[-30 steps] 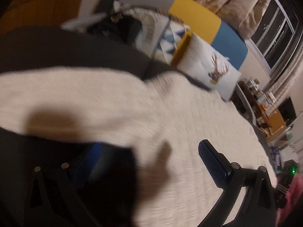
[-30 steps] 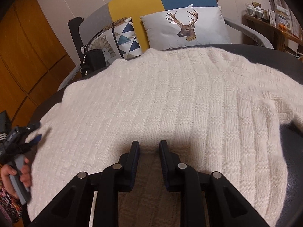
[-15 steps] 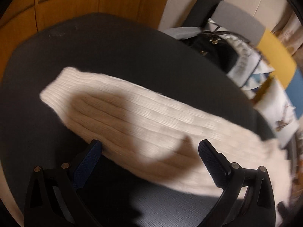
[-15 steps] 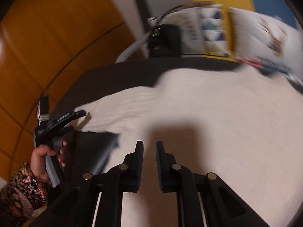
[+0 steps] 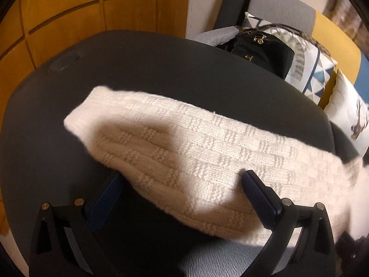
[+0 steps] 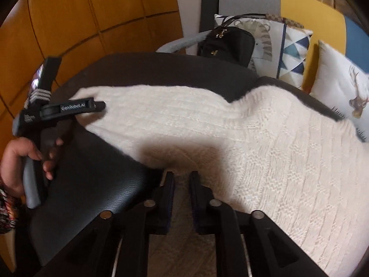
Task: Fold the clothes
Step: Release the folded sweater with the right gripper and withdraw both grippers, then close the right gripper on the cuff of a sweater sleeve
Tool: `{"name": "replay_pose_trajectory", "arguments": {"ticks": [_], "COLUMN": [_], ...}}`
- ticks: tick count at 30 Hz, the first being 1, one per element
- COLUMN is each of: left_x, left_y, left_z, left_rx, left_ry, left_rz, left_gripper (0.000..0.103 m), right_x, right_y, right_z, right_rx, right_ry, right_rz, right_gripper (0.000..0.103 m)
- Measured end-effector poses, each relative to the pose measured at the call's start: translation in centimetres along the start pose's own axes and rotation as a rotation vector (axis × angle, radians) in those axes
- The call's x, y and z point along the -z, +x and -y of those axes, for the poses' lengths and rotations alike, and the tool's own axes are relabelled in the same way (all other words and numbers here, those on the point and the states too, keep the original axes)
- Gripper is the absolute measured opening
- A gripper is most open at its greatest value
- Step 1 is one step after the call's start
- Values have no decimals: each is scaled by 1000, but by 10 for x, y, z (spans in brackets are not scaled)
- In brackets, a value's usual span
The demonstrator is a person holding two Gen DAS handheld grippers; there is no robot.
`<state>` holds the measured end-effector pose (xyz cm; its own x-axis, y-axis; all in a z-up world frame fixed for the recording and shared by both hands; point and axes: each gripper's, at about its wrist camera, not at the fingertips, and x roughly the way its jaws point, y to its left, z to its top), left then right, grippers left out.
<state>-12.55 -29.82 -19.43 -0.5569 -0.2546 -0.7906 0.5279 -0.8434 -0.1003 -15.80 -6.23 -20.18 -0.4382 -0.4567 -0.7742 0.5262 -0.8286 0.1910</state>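
The cream knitted sweater (image 6: 265,143) lies flat on the dark round surface (image 5: 143,69), its sleeve (image 5: 184,143) stretched toward the surface's left edge. The left gripper (image 5: 182,184) hovers with fingers spread wide either side of the sleeve, not pressing it. The right gripper (image 6: 181,181) sits at the sweater's near edge, fingers narrowly apart and opening, knit between them. Cushions (image 6: 293,55) and a black bag (image 6: 228,43) lie beyond the far edge.

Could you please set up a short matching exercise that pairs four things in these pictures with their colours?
Things:
1. sweater
2. handbag
3. wall panels
4. gripper pads

Colours:
A. blue
B. cream white
C. orange-brown wood
D. black

Pairs: 1-B, 2-D, 3-C, 4-A
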Motion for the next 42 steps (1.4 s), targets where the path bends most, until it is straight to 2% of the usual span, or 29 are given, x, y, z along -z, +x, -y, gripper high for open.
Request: {"name": "replay_pose_trajectory", "arguments": {"ticks": [1,4,6,7,9,11,13,16,19,21,23,24,27,29,31,33,35,40,42], "left_x": [0,14,25,31,42,56,73,96,114,130,141,137,131,130,131,131,130,132,131], "left_y": [-8,-51,-74,-83,-92,-97,-102,-110,-108,-98,-81,-75,-70,-69,-68,-67,-68,-67,-66], "left_z": [-2,-6,3,13,41,74,112,158,191,207,211,210,200,199,200,199,199,197,198], "left_rx": [-6,-4,65,111,197,279,368,423,375,303,238,265,305,310,307,305,306,306,306], "left_ry": [-23,-105,-126,-111,-52,21,102,203,316,406,478,461,405,397,400,403,402,407,407], "left_rz": [25,191,265,276,254,199,145,107,70,50,-23,-61,-85,-85,-81,-78,-77,-78,-77], "left_gripper": [103,103,103,103,103,103,103,103,103,103,103,103,103,103,103,103,103,103,103], "right_x": [2,17,31,39,58,83,101,127,141,148,152,153,158,171,195,218,252,360,396], "right_y": [-10,-46,-62,-70,-85,-102,-118,-140,-147,-144,-144,-146,-155,-177,-208,-236,-274,-380,-406], "right_z": [9,37,57,67,84,102,107,111,109,110,112,116,127,141,162,185,220,317,348], "right_rx": [-53,-93,-62,-48,-51,14,57,100,120,133,127,100,26,-23,-8,56,169,406,449], "right_ry": [68,233,307,343,395,429,424,430,431,417,421,445,524,632,724,797,916,1237,1345], "right_rz": [15,142,137,134,118,51,44,71,101,118,132,142,181,271,349,382,401,503,551], "right_gripper": [20,20,20,20,20,21,21,21,23,23,23,24,24,24,26,27,28,29,30]}}
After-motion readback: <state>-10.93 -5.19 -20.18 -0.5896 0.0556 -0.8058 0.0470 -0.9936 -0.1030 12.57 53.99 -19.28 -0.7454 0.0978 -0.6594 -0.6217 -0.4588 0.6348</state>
